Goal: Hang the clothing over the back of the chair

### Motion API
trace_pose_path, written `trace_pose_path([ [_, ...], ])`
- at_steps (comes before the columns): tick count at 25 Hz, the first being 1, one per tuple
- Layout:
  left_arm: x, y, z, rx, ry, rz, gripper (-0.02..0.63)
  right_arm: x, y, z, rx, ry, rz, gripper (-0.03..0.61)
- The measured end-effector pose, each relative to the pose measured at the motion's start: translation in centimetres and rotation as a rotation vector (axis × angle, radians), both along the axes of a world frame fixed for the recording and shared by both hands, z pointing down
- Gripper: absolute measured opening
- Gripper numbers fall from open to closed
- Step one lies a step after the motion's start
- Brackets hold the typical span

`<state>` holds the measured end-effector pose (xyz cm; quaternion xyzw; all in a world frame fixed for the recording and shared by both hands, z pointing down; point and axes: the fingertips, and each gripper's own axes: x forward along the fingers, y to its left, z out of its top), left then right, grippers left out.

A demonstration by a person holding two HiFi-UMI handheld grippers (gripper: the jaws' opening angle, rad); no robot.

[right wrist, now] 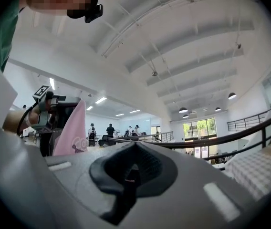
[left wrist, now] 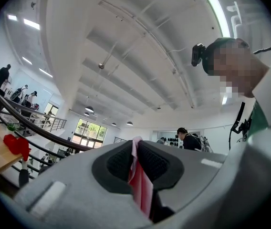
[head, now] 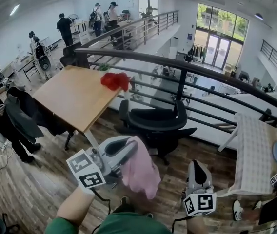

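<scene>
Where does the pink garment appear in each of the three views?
Head view: pink garment at bottom centre, hanging from the left gripper.
Left gripper view: garment at low centre, pinched between the jaws.
Right gripper view: garment at the left side, hanging from the left gripper.
Shared landmark: the dark curved railing.

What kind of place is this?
Probably a big office or workshop, not a house: a black railing overlooks a lobby with glass doors, and an office chair stands by a wooden desk.

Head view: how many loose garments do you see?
3: pink garment in left gripper, red one on table, dark one draped beside it; more may be hidden.
</scene>
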<state>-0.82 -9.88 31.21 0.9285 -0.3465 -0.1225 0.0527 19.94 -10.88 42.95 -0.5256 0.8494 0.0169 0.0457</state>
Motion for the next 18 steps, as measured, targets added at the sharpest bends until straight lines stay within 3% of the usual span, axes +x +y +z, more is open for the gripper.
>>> trace_pose_path([
  [9,5.3,-8.1,-10.9,0.167,-0.027,0.116,0.041,5.7,-5.4,-4.4,-0.007,0.016,0.094,0.003],
  [18,3.2,-17.8,-14.1,0.230,-0.003,0.202,0.041,4.0,-13.2,-7.1,0.058,0.002,0.200,0.003],
])
